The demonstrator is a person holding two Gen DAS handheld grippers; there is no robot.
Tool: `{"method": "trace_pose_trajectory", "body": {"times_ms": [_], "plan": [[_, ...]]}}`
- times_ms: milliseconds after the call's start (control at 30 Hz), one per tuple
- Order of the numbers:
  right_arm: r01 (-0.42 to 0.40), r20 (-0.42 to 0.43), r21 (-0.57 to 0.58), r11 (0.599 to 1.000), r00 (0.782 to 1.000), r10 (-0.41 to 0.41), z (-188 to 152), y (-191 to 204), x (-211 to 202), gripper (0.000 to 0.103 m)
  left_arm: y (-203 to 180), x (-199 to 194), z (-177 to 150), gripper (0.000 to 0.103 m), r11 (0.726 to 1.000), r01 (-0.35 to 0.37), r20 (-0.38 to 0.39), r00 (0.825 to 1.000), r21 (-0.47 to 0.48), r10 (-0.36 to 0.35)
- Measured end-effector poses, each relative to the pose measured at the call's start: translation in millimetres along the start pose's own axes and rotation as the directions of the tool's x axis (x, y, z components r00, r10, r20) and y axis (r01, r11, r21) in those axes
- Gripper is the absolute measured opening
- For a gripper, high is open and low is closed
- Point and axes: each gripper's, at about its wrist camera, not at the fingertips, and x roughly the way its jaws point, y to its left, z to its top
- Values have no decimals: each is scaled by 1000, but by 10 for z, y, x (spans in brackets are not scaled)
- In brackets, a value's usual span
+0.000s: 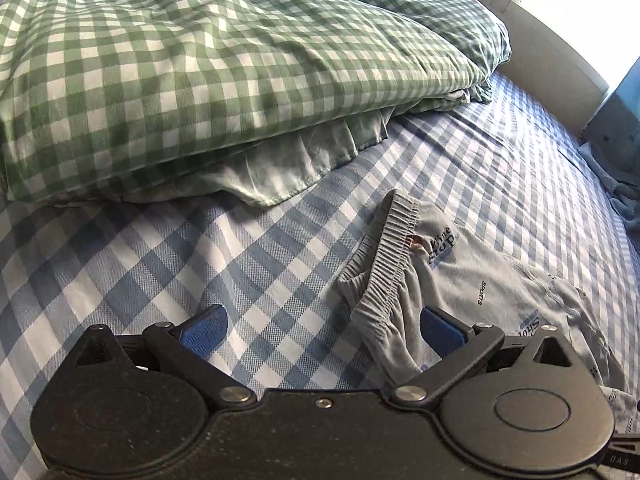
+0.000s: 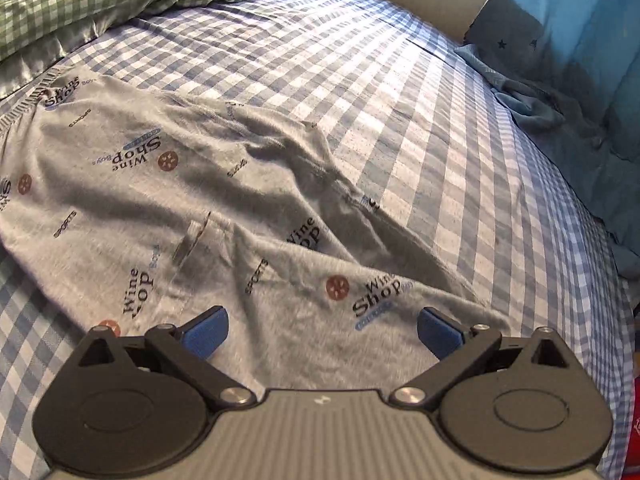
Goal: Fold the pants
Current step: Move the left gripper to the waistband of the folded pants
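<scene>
Grey printed pants (image 2: 208,184) lie spread and wrinkled on a bed with a blue checked sheet (image 2: 420,92). In the left wrist view their elastic waistband (image 1: 386,258) is bunched up just ahead of my left gripper (image 1: 322,326), which is open, its right blue pad (image 1: 440,330) over the waist fabric and its left pad over bare sheet. In the right wrist view my right gripper (image 2: 322,330) is open above the lower part of the pants, near a leg end, with nothing between its blue pads (image 2: 206,332).
A green checked duvet (image 1: 200,72) with a pale green pillow edge (image 1: 288,164) lies heaped along the far left of the bed. A blue star-print cushion (image 2: 568,48) and crumpled blue cloth (image 2: 532,108) sit at the right edge by the wall.
</scene>
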Motion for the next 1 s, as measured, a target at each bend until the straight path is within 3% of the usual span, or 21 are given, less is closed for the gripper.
{"method": "trace_pose_trajectory", "body": {"times_ms": [167,233,367,533,667,867,1000], "plan": [[-5,56,-3,1000,998,5,383,-30,206,103,-73,166,22,102,999,-4,-10,1000,34,4],[-3,75,-55,998,997,7,500,18,344,103,-99,231,25,102,999,-13,-18,1000,39,13],[29,67,-111,993,998,-22,688,129,631,103,-148,314,50,102,999,-20,-28,999,49,21],[32,26,-64,997,999,-30,801,174,770,103,-192,385,90,102,999,-18,-46,999,44,20],[43,88,-26,999,995,-40,644,174,475,103,-231,417,110,102,999,-14,-48,999,38,16],[48,91,88,995,994,-56,-1,176,-101,103,-272,425,109,101,1000,-1,-55,998,25,2],[2,41,159,987,999,-8,-310,148,-394,103,-301,430,109,86,992,-127,-34,991,21,128]]}}
